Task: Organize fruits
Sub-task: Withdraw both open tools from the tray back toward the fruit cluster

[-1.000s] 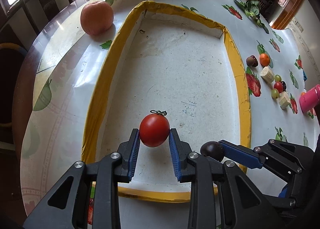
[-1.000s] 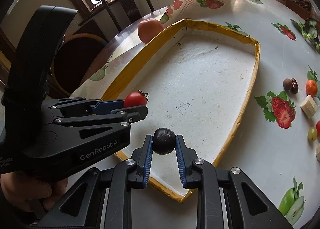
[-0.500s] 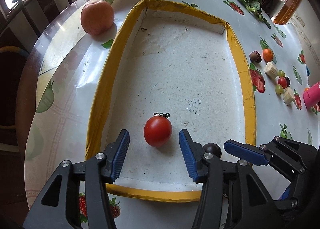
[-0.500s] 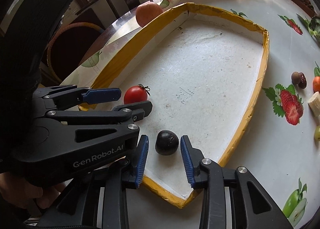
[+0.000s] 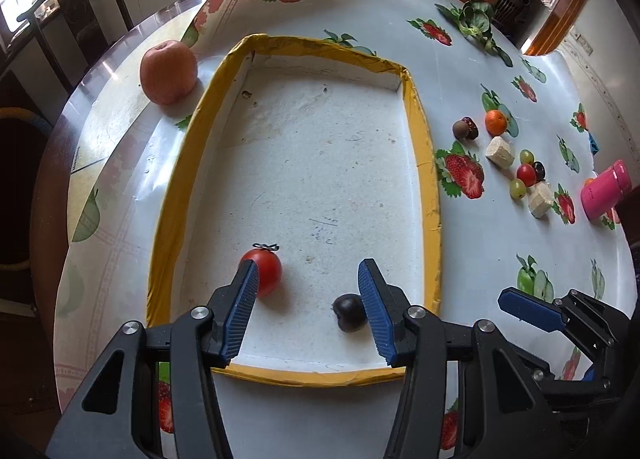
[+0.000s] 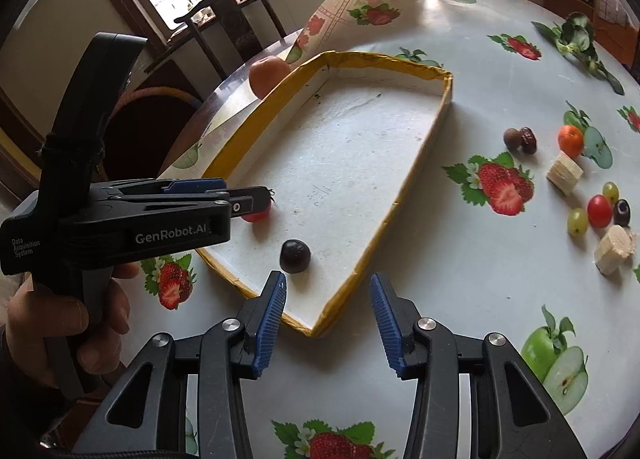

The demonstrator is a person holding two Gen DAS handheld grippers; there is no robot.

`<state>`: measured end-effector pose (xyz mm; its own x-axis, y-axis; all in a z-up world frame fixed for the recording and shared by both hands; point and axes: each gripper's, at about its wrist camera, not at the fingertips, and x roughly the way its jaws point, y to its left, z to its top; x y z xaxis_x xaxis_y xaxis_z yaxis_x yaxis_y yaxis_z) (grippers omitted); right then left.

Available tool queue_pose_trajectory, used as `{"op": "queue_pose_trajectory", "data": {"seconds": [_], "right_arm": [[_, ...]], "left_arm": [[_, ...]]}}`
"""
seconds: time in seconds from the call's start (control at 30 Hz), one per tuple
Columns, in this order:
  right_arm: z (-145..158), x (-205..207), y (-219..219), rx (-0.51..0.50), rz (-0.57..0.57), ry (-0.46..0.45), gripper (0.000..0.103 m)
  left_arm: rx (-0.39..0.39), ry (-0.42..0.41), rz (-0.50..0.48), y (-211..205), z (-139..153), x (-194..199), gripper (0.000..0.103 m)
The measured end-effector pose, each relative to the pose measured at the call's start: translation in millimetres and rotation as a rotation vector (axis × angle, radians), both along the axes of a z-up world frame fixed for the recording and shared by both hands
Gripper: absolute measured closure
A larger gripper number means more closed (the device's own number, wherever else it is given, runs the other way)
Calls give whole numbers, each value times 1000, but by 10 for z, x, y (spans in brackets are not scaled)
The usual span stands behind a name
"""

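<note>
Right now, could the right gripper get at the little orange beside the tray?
Probably yes: the right gripper is open and empty, and the orange sits uncovered on the table, outside the tray, with nothing between them.

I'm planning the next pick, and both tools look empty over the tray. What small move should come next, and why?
Probably swing the right tool, open and empty, toward the loose fruit on the cloth, perhaps the red cherry tomato. The tomato and dark plum already rest in the yellow-rimmed tray, and the left tool is open too.
</note>
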<state>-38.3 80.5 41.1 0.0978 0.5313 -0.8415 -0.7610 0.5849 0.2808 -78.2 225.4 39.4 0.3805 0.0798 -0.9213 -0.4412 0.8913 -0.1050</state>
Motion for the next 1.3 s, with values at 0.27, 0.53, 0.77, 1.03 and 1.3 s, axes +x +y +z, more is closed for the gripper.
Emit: {"op": "queue_pose_trajectory", "data": {"seconds": [0.27, 0.53, 0.77, 1.03, 1.3], "right_arm": [[-96, 341, -810, 4, -204, 59, 57], [-124, 537, -1342, 0, -325, 50, 56], [-202, 701, -1524, -30, -383, 28, 56], [-322, 1143, -1487, -22, -440, 1, 56], [-427, 1568, -1352, -42, -480, -30, 56]], "left_arm": [[-6, -14, -126, -558, 85, 225, 53], [-9, -14, -202, -977, 88, 359, 49], [-8, 2, -230, -1198, -2, 547, 49], [-18, 22, -264, -1350, -145, 908, 49], [-49, 25, -285, -1422, -251, 1301, 49]]}}
